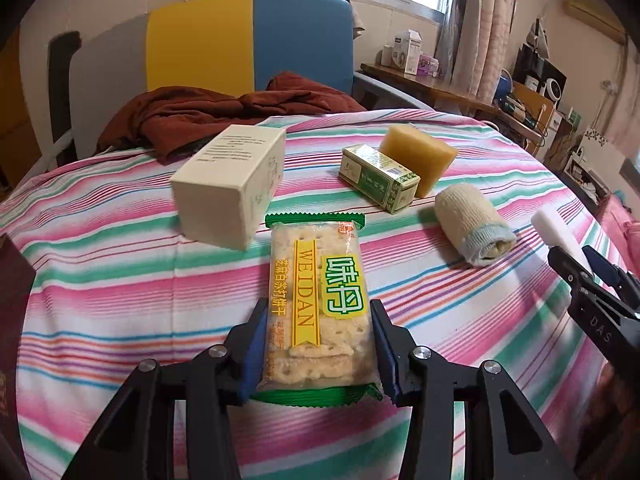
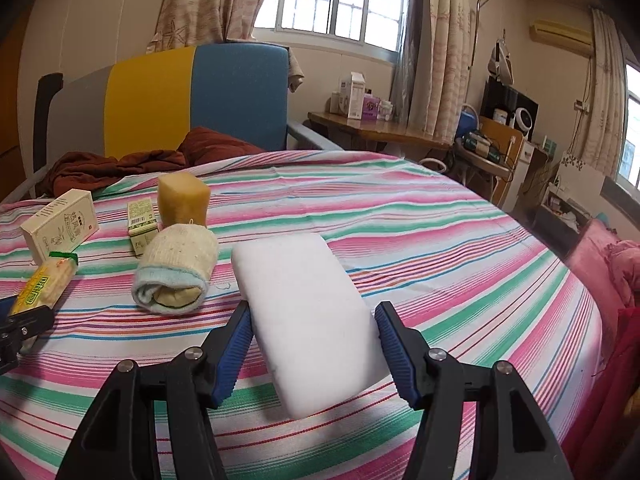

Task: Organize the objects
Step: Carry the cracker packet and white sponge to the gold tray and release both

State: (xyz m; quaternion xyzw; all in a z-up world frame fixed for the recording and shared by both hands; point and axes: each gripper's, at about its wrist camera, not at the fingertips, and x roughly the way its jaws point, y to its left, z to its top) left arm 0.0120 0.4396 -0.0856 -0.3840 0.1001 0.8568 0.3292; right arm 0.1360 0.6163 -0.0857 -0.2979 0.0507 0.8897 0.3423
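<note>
A striped bedsheet (image 1: 120, 280) covers the bed, and on it lie, from large to small, a cream box (image 1: 230, 188), a rolled sock (image 1: 472, 226), a yellow sponge block (image 1: 420, 156) and, touching that block, a small green box (image 1: 378, 178). The right hand-held gripper (image 2: 314, 342) clamps a white foam block (image 2: 308, 320) by its sides, lifted over the sheet just beside the sock. The left hand-held gripper (image 1: 318, 340) is closed on a cracker packet (image 1: 316, 304), held near the cream box.
</note>
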